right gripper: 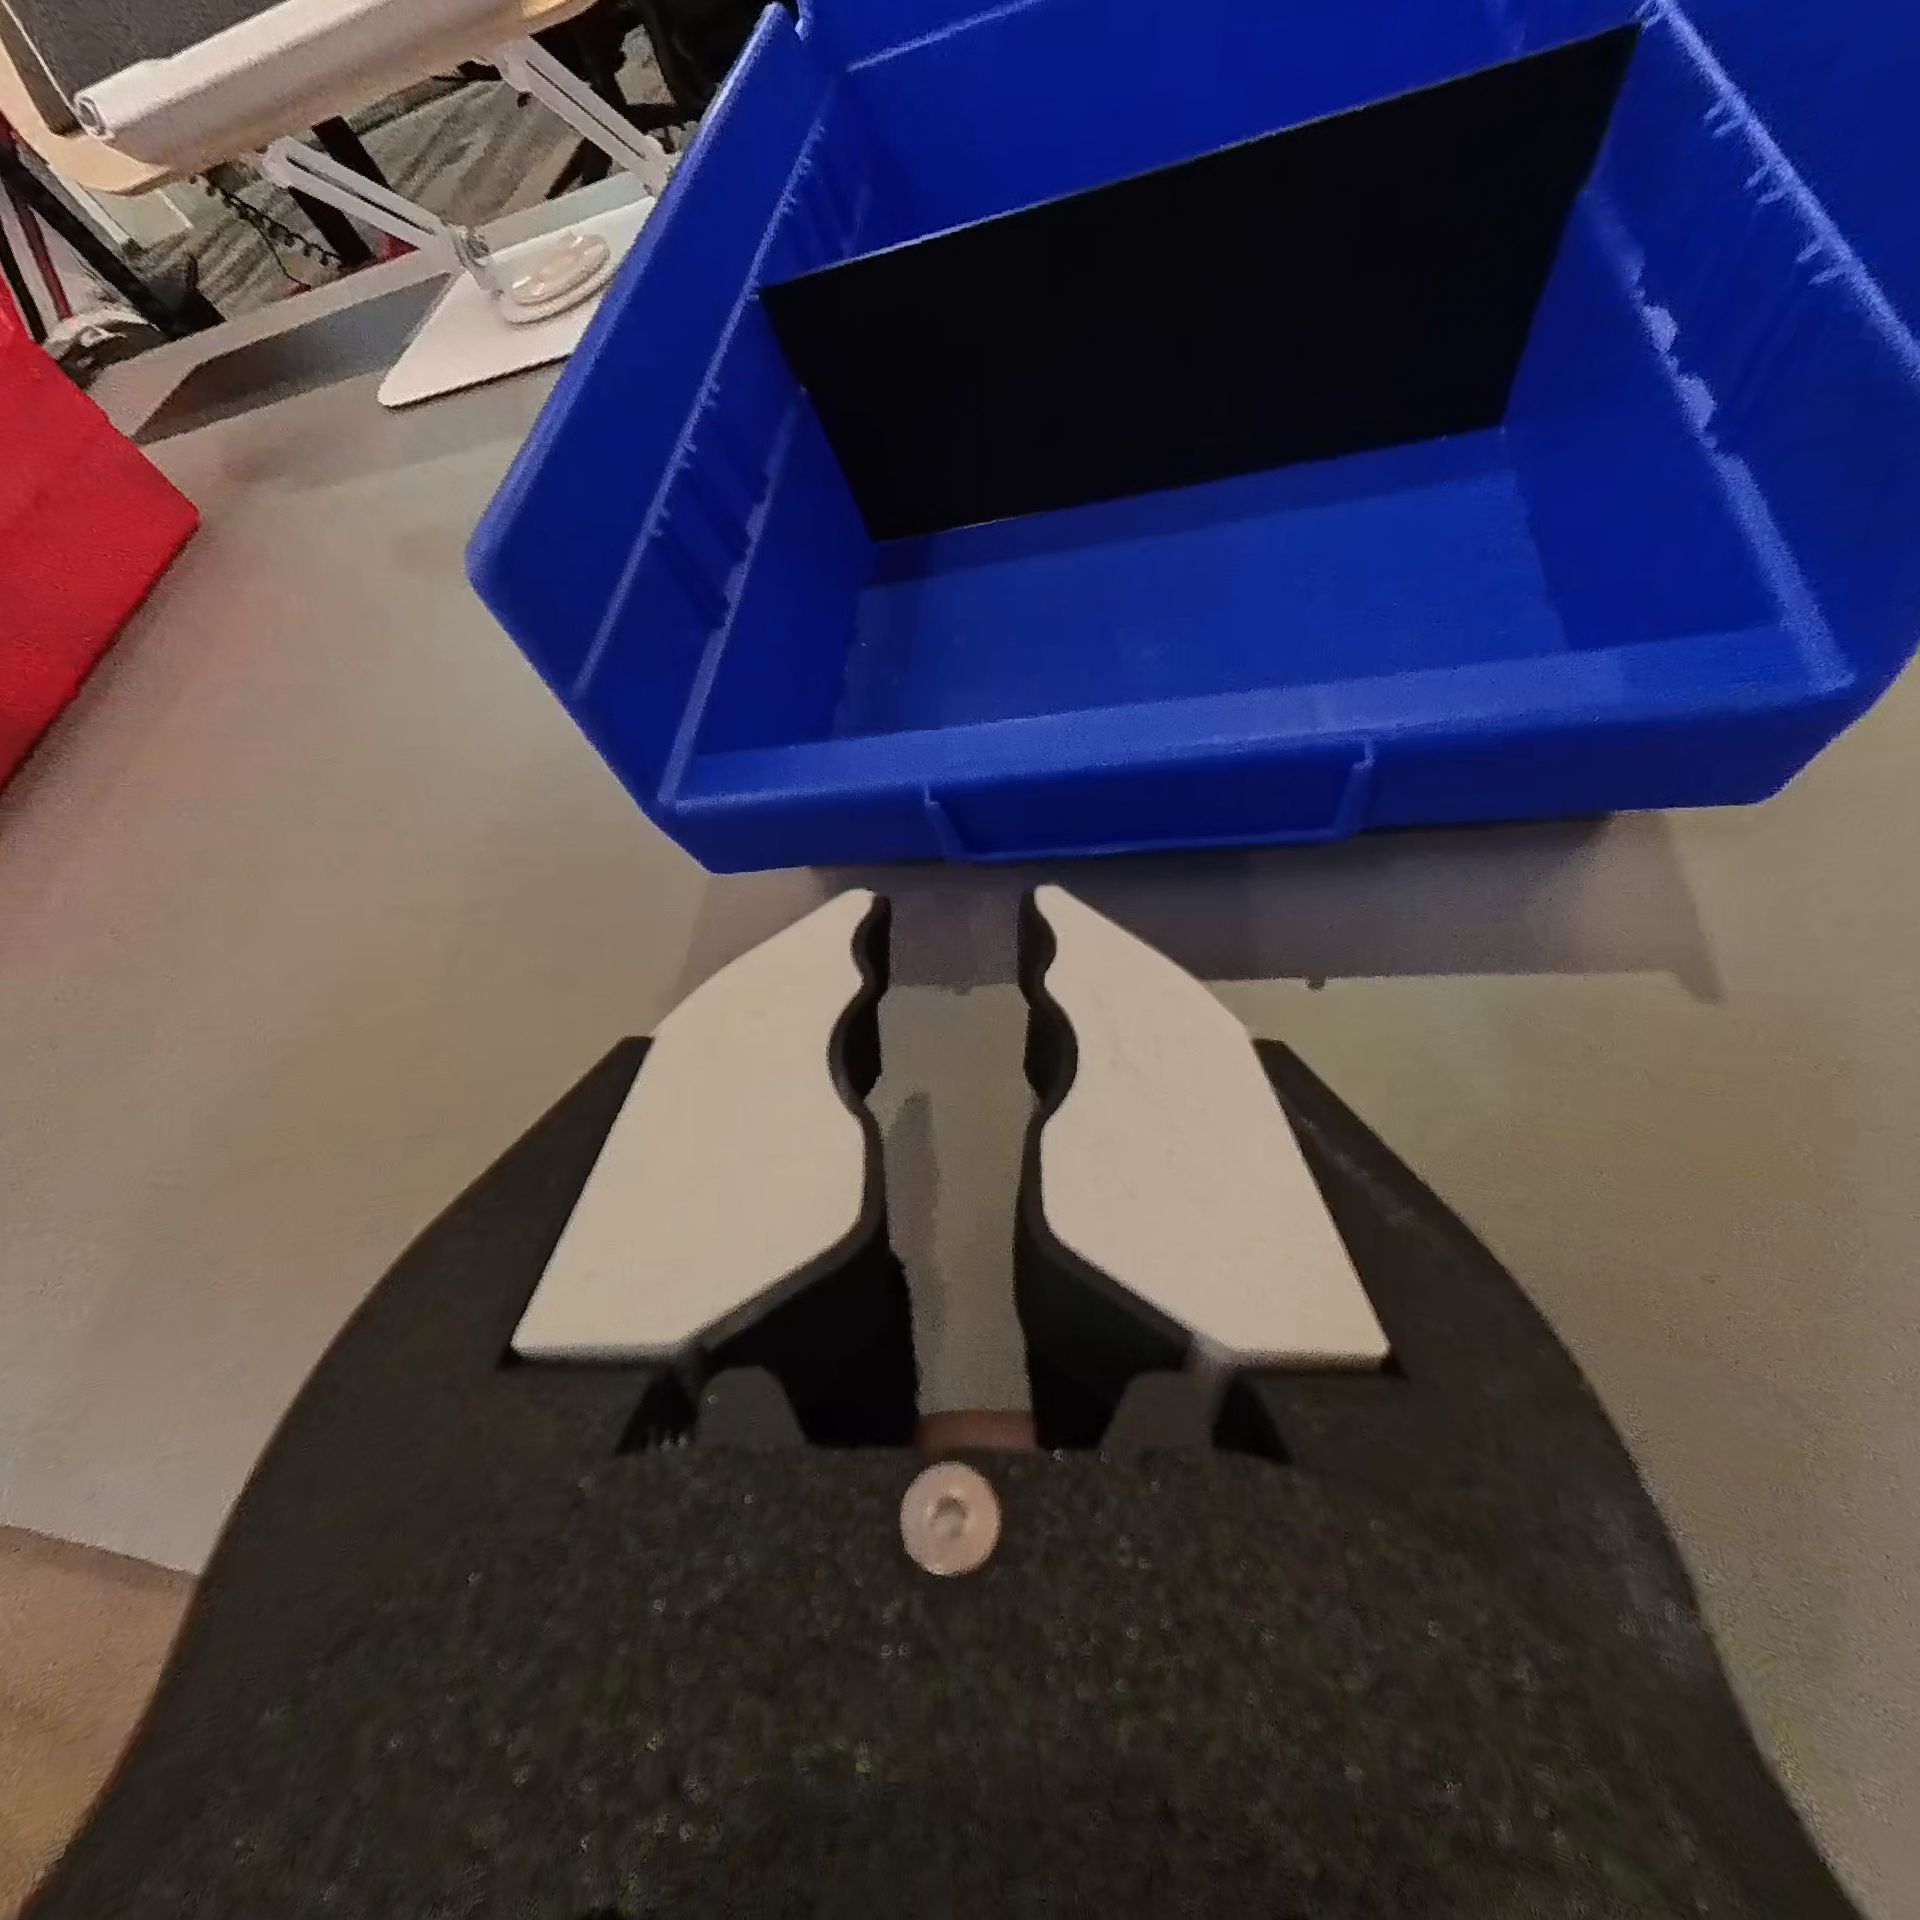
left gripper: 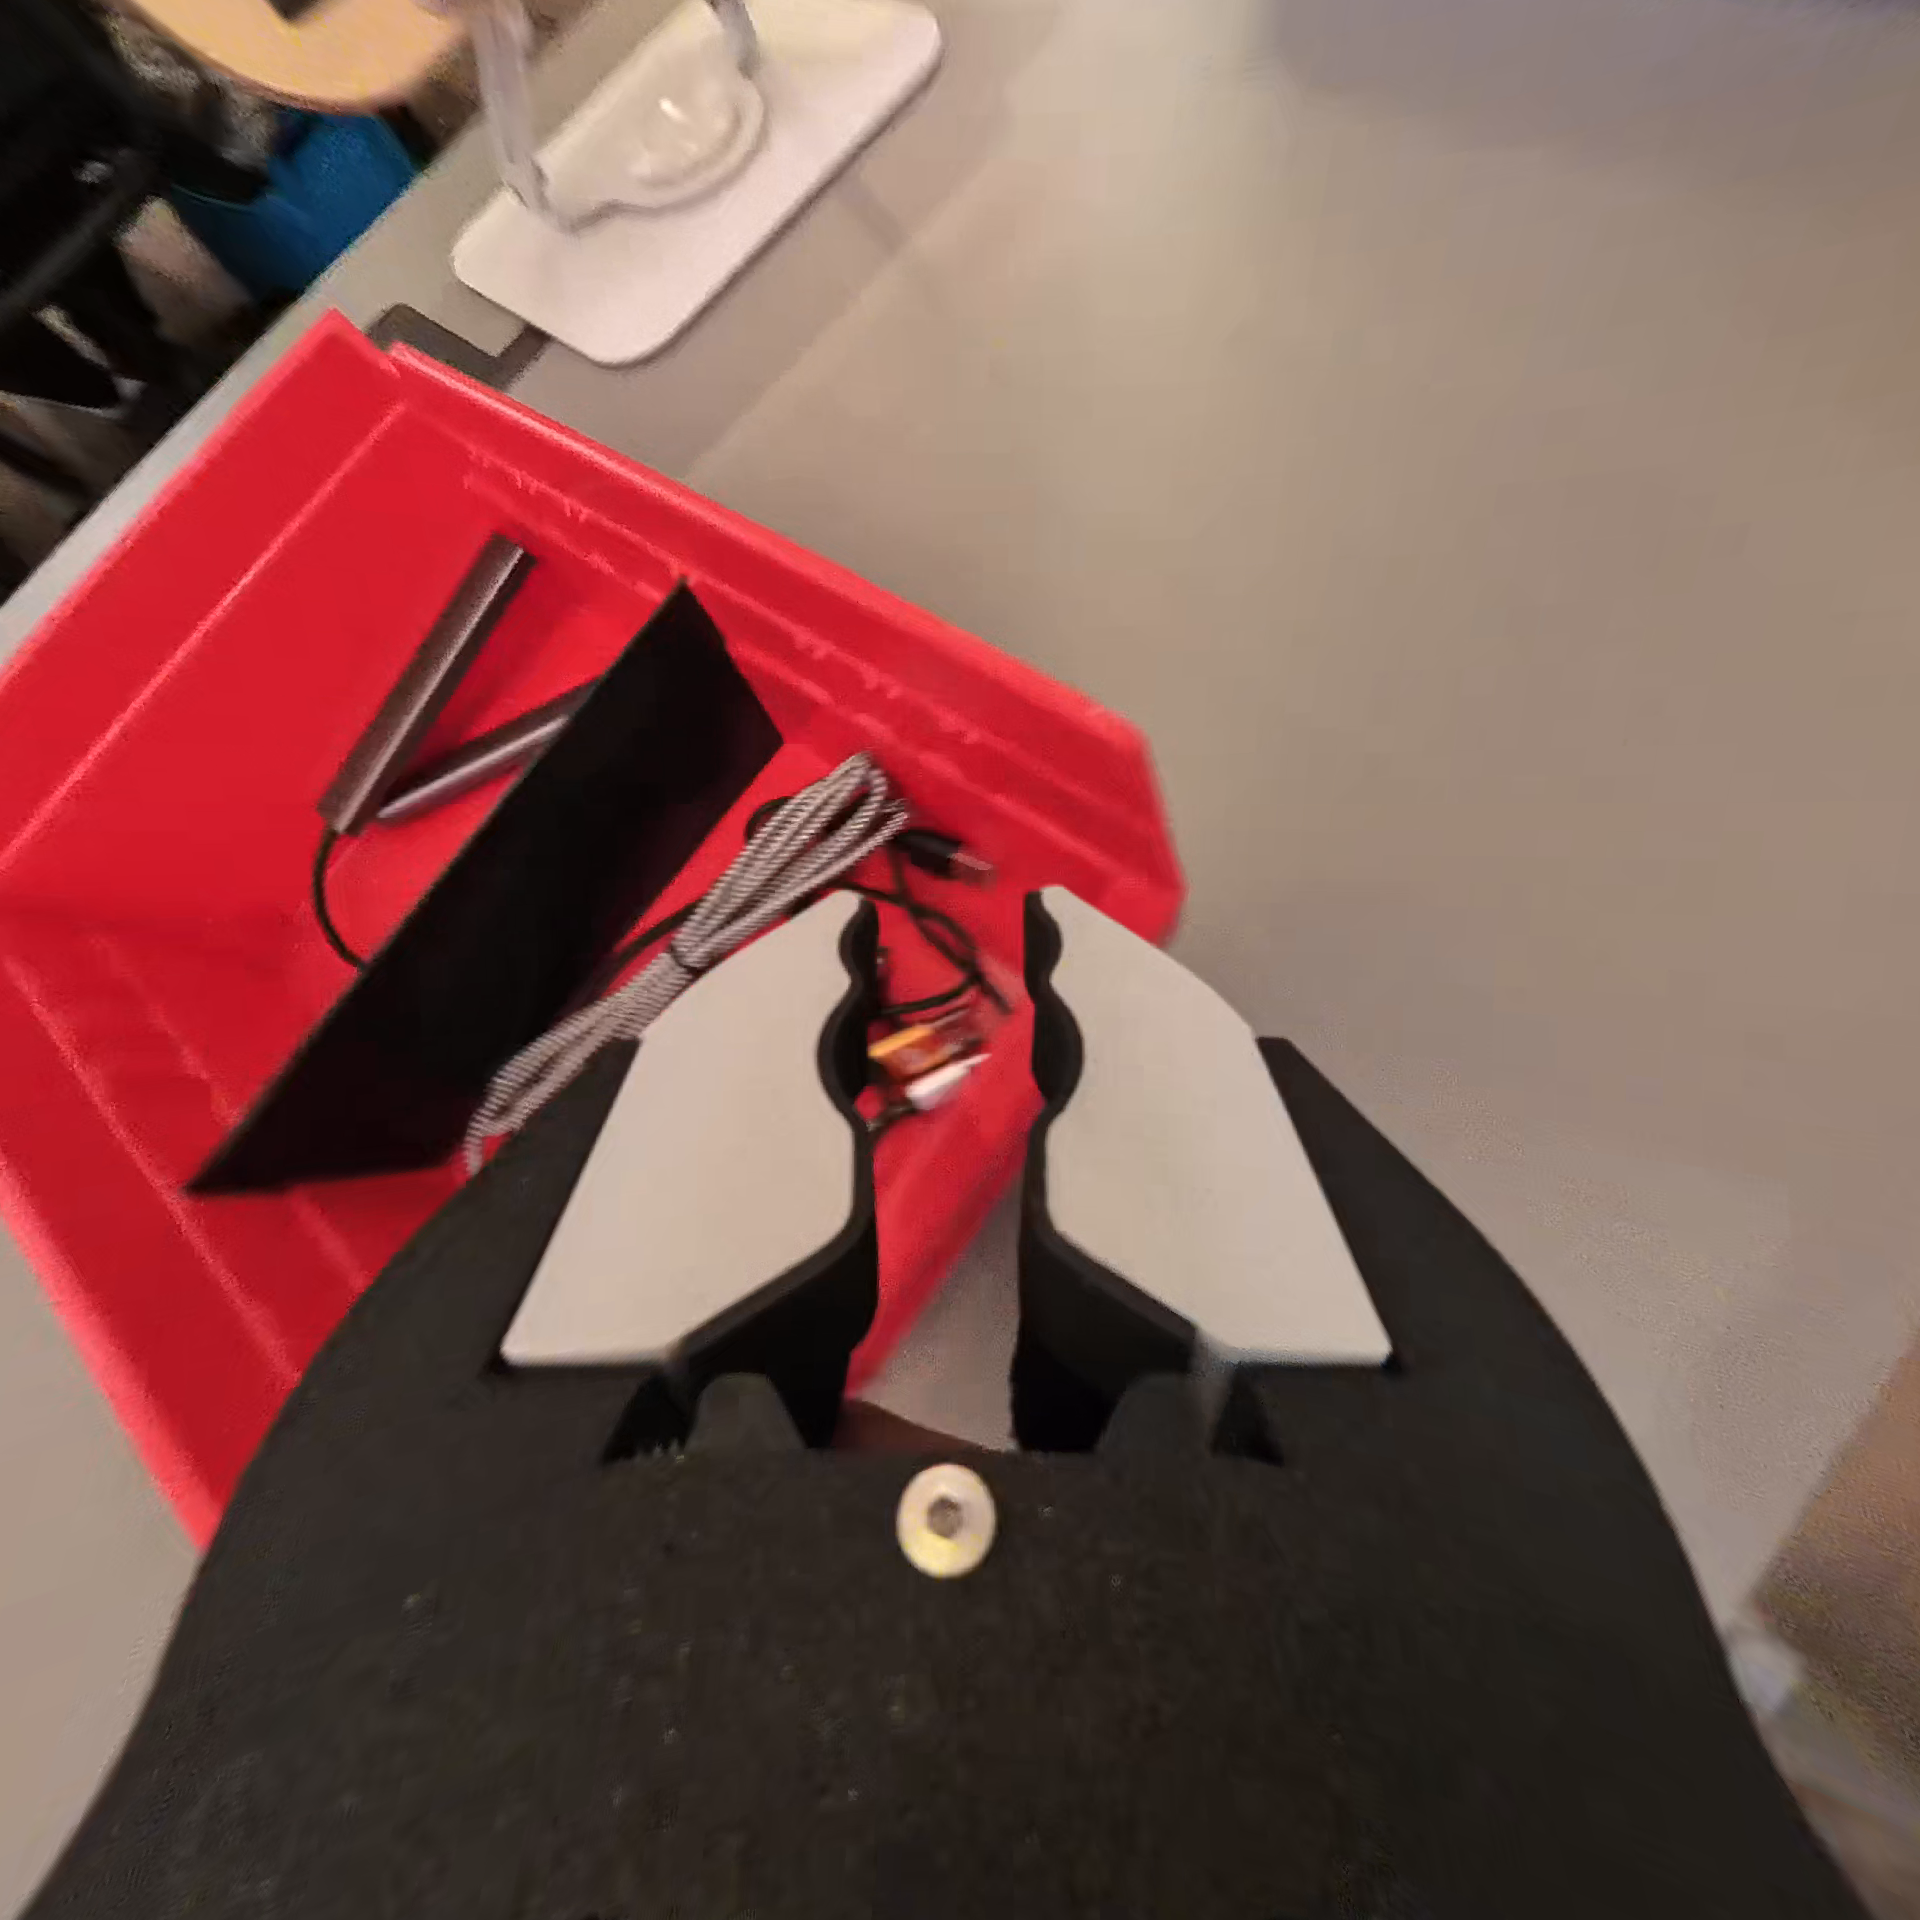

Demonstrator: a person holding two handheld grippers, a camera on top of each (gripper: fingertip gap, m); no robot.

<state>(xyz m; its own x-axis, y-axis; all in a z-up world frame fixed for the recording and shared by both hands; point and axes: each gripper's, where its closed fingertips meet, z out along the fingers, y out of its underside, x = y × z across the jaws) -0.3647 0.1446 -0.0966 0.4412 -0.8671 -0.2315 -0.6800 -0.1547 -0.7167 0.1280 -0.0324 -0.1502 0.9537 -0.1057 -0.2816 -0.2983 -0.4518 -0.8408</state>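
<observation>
Hovering over the red bin (left gripper: 260,582), left claw (left gripper: 948,904) is parted and empty, above a braided cable (left gripper: 727,914) beside the bin's black divider (left gripper: 540,883). Right claw (right gripper: 954,902), parted and empty, sits above the grey surface (right gripper: 312,935) just before the blue bin (right gripper: 1226,769).

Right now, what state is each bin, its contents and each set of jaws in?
Left gripper: jaws open, holding nothing, over the red bin.
Right gripper: jaws open, holding nothing, above the table short of the blue bin.
Red bin: split by a black divider.
Braided cable: coiled in the near compartment.
Blue bin: near compartment empty, black partition upright.
</observation>
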